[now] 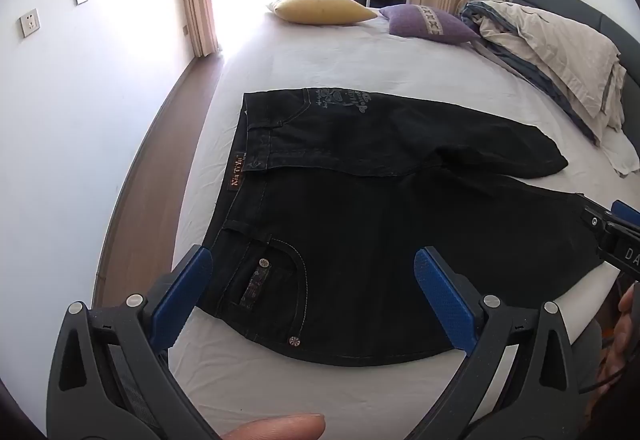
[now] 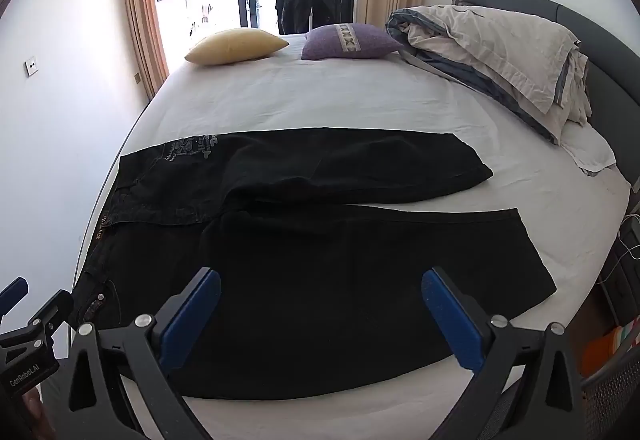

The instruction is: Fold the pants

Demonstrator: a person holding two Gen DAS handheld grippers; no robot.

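Black jeans (image 1: 360, 224) lie flat on the white bed sheet (image 1: 360, 63), waistband to the left and both legs running right. My left gripper (image 1: 314, 288) hovers open above the near hip pocket, nothing between its blue pads. In the right wrist view the same jeans (image 2: 320, 280) spread across the bed, the near leg ending at a hem (image 2: 536, 252) on the right. My right gripper (image 2: 320, 312) is open over the near leg's thigh, empty. Each gripper shows at the edge of the other's view: the right gripper (image 1: 616, 236), the left gripper (image 2: 28, 324).
A yellow pillow (image 2: 236, 45) and a purple pillow (image 2: 350, 41) lie at the far end of the bed. A crumpled duvet (image 2: 492, 55) is piled by the grey headboard (image 2: 592, 23). The left wall (image 1: 60, 99) and wood floor (image 1: 160, 159) run along the bed's left side.
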